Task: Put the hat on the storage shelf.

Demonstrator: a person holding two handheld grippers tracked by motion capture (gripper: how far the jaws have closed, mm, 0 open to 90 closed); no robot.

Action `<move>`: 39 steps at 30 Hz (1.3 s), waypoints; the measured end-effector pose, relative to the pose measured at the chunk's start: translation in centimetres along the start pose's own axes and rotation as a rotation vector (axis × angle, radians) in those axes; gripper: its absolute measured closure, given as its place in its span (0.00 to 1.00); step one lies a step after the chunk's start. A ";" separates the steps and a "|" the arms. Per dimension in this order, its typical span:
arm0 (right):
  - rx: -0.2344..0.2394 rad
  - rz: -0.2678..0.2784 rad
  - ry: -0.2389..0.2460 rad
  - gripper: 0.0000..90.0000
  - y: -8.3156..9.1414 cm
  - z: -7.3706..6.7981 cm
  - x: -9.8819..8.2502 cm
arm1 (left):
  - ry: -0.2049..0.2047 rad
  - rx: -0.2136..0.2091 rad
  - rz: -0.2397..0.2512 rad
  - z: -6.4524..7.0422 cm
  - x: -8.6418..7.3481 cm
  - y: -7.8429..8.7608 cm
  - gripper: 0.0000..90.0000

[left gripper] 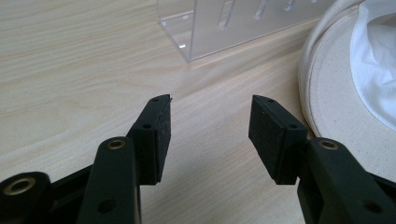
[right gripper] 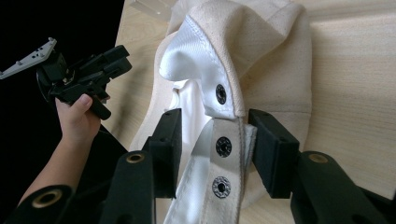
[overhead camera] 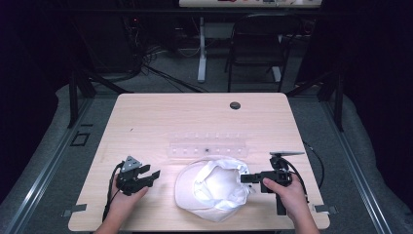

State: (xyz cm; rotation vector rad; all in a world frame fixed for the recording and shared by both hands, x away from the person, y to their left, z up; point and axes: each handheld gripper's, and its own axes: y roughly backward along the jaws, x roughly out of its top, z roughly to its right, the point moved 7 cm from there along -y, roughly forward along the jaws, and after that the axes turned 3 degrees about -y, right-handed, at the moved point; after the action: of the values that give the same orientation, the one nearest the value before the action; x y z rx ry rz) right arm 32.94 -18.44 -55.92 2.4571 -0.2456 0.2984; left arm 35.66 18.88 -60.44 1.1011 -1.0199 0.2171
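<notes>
Closing on item one, nearest to me: my right gripper (right gripper: 215, 140), its black pads either side of the snap strap (right gripper: 223, 154) at the back of the cream cap (overhead camera: 212, 187). From the right gripper view the strap sits between the jaws with a little daylight on both sides, so I judge it bracketed, not yet pinched; nothing is held. Risk: the strap is a thin double layer with metal snaps (right gripper: 223, 146), and if the pads land on a snap rather than cloth the grip may skate off, or catch one layer and leave the other lying

Item two: the cap itself, lying crown-down and open side up on the wooden table (overhead camera: 146, 117), near my front edge, between my two hands. Risk: it is soft and light; a pull on the strap alone may drag or fold the whole cap, since nothing anchors the far side

Item three: my left gripper (left gripper: 210, 112), jaws spread wide and empty over bare wood, just beside the cap's brim (left gripper: 327, 88). Risk: too far off to steady the cap if it slides

Item four, farthest: clear plastic rack (overhead camera: 207, 146), just behind the cap. Risk: a cap swung or pushed away from me could knock it
</notes>
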 end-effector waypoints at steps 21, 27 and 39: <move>-0.033 -0.039 0.019 0.87 -0.1 -1.2 -0.2 | -0.006 0.008 0.002 0.1 0.1 0.1 0.55; -0.067 -0.057 0.054 0.88 -0.5 -2.3 0.1 | -0.021 0.015 0.003 0.2 0.1 0.0 0.55; -0.148 -0.123 0.077 0.90 -0.7 -5.8 2.0 | -0.037 0.005 0.000 0.6 0.1 -0.1 0.55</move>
State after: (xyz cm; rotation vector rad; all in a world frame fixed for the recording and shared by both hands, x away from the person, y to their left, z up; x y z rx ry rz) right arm 34.10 -14.45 -51.32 2.2984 -0.0802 0.3093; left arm 35.43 18.31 -60.37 1.1131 -1.0530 0.1996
